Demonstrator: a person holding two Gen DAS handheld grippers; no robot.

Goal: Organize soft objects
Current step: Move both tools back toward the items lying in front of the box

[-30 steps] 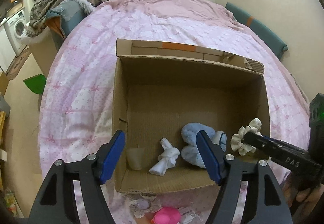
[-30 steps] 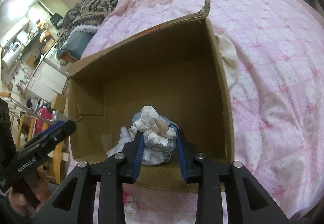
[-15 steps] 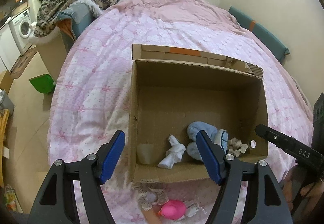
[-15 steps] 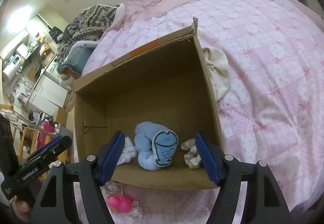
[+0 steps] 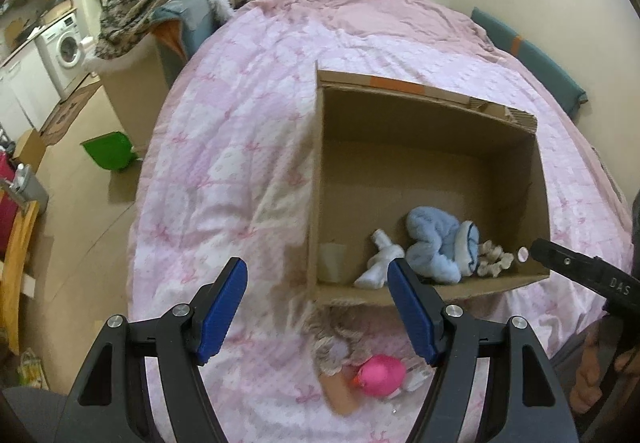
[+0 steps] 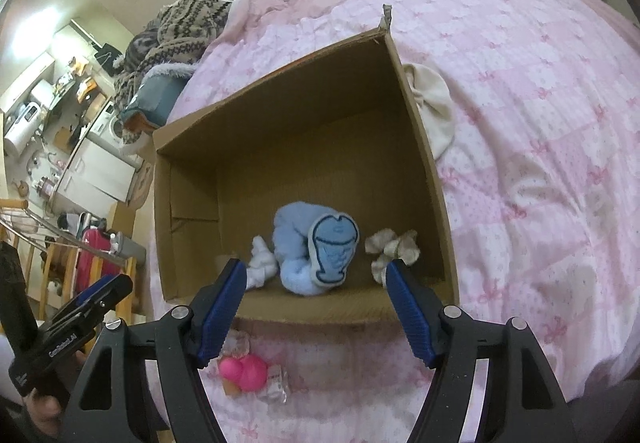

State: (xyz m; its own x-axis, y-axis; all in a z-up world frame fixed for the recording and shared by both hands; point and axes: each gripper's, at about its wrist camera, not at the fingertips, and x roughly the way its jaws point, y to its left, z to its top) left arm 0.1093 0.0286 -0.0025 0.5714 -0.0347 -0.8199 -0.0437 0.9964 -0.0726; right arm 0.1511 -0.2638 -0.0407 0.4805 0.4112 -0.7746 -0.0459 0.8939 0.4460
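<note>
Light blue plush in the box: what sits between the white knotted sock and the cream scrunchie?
Only the light blue plush. In the right wrist view the white knotted sock lies against its left side and the cream scrunchie to its right, all near the cardboard box's near wall.

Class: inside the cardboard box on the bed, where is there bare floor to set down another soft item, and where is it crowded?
Free: the box floor's far half, between the blue plush and the back wall. Crowded: the near wall, where the white knotted cloth, plush and cream scrunchie line up. Both grippers are open, outside the box.
</note>
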